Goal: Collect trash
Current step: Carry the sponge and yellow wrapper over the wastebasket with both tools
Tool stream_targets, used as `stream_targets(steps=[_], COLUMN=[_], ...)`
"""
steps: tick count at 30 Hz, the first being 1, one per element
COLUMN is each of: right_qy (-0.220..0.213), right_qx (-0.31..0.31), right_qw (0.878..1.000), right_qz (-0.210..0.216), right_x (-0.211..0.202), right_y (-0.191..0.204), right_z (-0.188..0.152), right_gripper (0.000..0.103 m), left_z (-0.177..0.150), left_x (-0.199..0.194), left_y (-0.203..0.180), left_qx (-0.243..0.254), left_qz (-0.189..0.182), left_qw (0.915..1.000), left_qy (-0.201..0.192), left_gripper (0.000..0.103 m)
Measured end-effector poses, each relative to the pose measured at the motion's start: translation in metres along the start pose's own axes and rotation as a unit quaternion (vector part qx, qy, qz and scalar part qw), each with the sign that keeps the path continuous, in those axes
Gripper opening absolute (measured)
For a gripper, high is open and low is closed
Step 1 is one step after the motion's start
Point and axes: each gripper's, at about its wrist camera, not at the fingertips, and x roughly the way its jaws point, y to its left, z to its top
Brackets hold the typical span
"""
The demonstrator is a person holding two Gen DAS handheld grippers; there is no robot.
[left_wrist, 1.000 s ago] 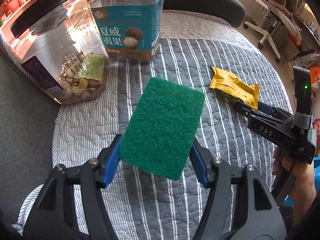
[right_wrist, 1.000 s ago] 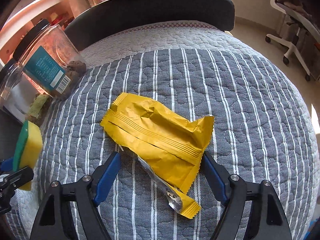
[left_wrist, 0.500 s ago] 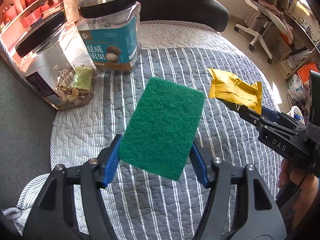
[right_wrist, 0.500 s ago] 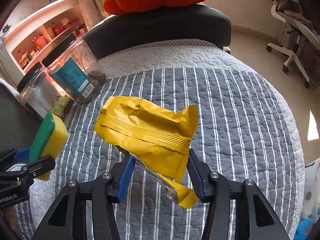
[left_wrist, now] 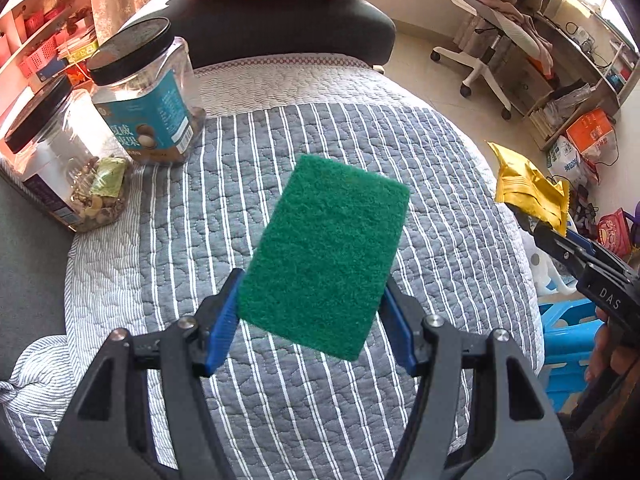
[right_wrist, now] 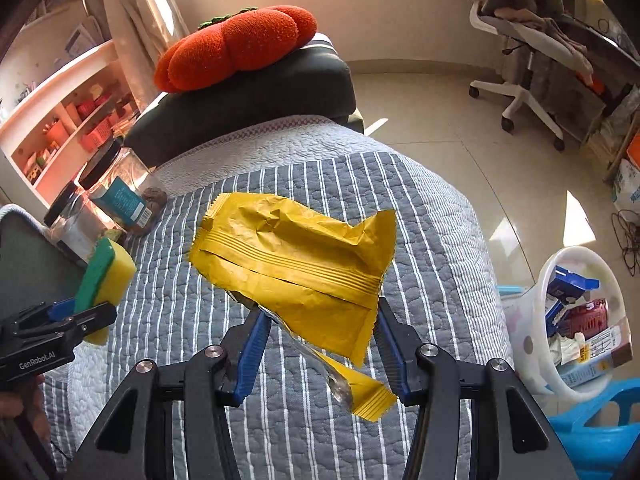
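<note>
My left gripper [left_wrist: 312, 320] is shut on a green-and-yellow sponge [left_wrist: 326, 252] and holds it above the striped quilt [left_wrist: 240, 184]. The sponge also shows in the right wrist view [right_wrist: 106, 276]. My right gripper [right_wrist: 316, 332] is shut on a crumpled yellow snack wrapper [right_wrist: 296, 260] and holds it in the air above the quilt's right side. The wrapper also shows at the right of the left wrist view [left_wrist: 528, 190]. A white trash basket [right_wrist: 532, 328] holding several packages stands on the floor at the right.
Two clear jars with black lids [left_wrist: 148, 92] [left_wrist: 56, 156] stand at the quilt's far left. A dark cushion [left_wrist: 280, 28] with an orange pumpkin pillow [right_wrist: 240, 44] lies at the back. A blue stool [right_wrist: 596, 424] and an office chair [right_wrist: 532, 56] stand at the right.
My right gripper shut on the wrapper and lifted it off the quilt, moving right toward the basket. My left gripper rose a little with the sponge.
</note>
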Motion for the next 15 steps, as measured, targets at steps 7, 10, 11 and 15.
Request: stream_targets(steps=[7,10,11,15], right_qy=[-0.011,-0.011,-0.010,-0.005], right_qx=[0.031,0.045,0.048,0.060], right_qw=[0.999,0.999,0.998,0.997], right_qz=[-0.022,-0.028,-0.031,-0.045], right_x=[-0.043,-0.056,-0.059,-0.073], right_y=[-0.067,-0.094,-0.101,-0.132], right_z=[-0.016,-0.024,-0.027,-0.037], right_gripper=[0.053,0.053,0.053,0.053], left_z=[0.001,0.000,-0.001,-0.008], left_x=[0.002,0.001,0.000,-0.004], left_y=[-0.047,-0.062,-0.068,-0.098], left_qx=[0.042,0.046,0.049,0.081], left_qz=[-0.010,-0.026,-0.028,-0.031], left_qw=[0.9990,0.9985,0.9983,0.9958], left_qy=[-0.011,-0.014,-0.015,-0.029], left_gripper=[0.066,0.065,0.065,0.066])
